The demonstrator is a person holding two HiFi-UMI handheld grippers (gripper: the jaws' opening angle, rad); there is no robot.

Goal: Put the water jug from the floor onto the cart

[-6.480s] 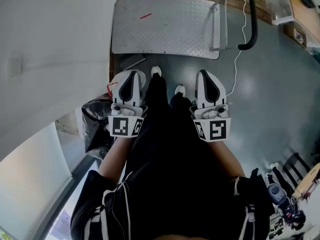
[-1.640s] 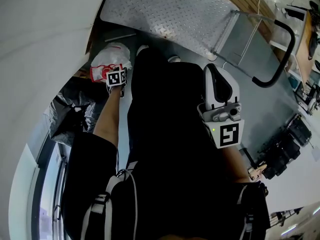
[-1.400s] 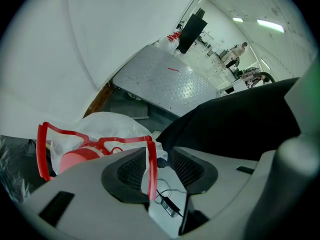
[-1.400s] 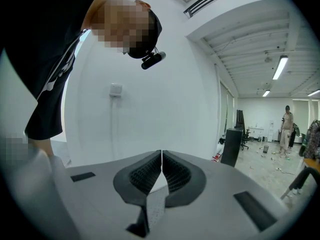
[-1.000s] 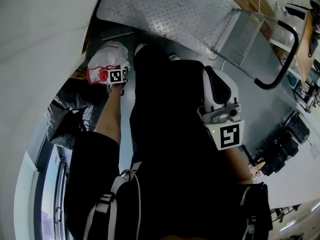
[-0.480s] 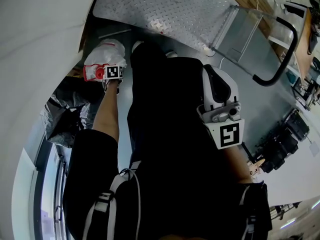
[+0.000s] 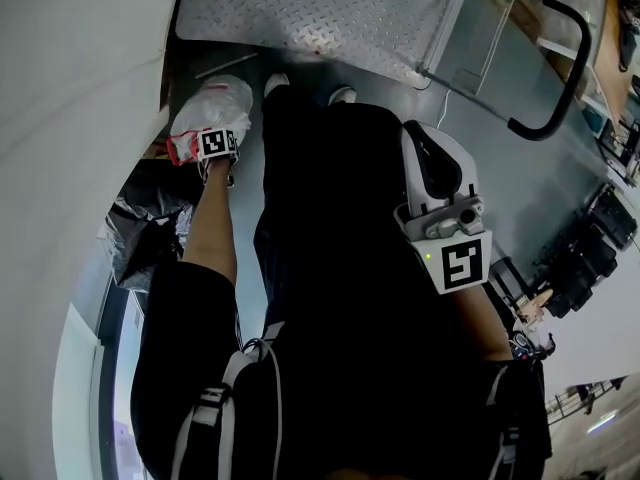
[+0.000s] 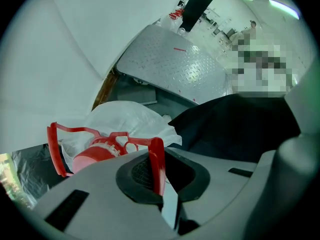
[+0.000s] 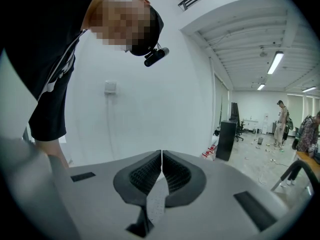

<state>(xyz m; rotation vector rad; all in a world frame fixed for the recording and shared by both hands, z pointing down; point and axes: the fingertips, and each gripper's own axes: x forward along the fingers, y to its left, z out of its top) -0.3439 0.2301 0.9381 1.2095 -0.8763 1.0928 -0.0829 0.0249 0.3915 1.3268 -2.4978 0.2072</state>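
The water jug (image 7: 215, 103) was left of the person's legs (image 7: 330, 218), just before the cart (image 7: 330, 8).

cool, even indoor light; ceiling strip lights (image 9: 276, 62) glow in the right gripper view. the cart's metal deck (image 8: 192, 76) carries soft glare. both gripper views bend strongly and darken at their rims (fisheye), and the nearest surfaces look blurred.
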